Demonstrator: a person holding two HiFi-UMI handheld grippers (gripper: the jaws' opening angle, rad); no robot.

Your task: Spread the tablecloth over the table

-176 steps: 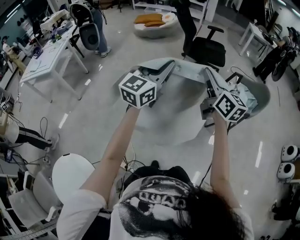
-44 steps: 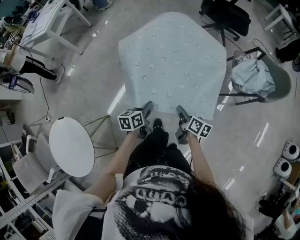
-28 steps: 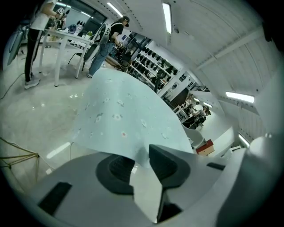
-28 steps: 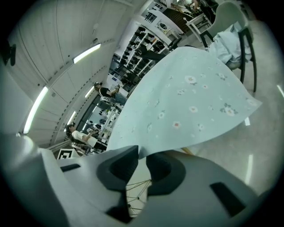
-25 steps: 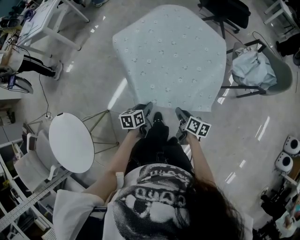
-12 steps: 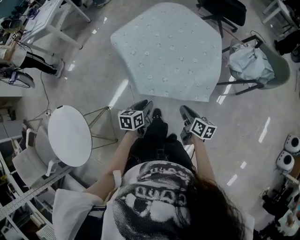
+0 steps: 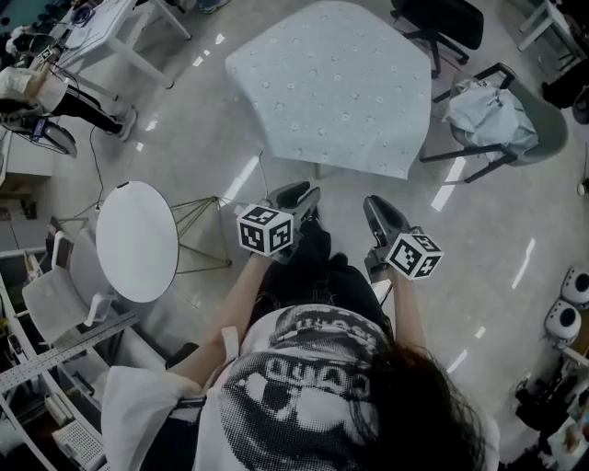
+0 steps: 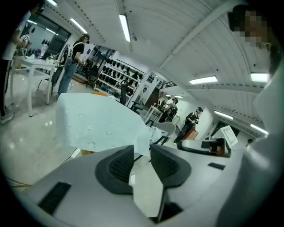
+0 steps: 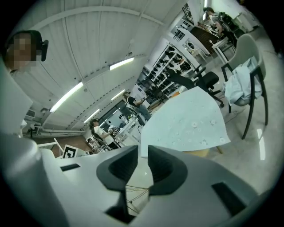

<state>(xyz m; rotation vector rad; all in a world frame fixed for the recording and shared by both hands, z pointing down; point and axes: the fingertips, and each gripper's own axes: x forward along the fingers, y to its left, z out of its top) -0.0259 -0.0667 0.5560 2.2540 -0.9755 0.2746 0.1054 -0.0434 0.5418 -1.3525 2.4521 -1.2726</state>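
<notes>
The pale blue tablecloth [image 7: 331,83] with small flower prints lies flat over the table, its edges hanging down all round. It also fills the middle of the left gripper view [image 8: 93,124] and of the right gripper view [image 9: 191,119]. My left gripper [image 7: 296,195] hovers in front of the cloth's near edge, apart from it, its jaws a little open with nothing between them [image 8: 142,153]. My right gripper [image 7: 375,208] hangs beside it, also clear of the cloth, with a narrow gap between its jaws and nothing held [image 9: 143,157].
A round white side table [image 7: 136,241] on thin wire legs stands close at my left. A grey chair [image 7: 538,138] with a bundle of pale fabric [image 7: 492,112] stands right of the table. A black office chair [image 7: 433,23] is behind it, and a white desk [image 7: 110,28] is at far left.
Both grippers let go of the cloth's near edge and drew back toward the person's body. Seven seconds ago they held the cloth bunched up; now it lies spread over the table.
</notes>
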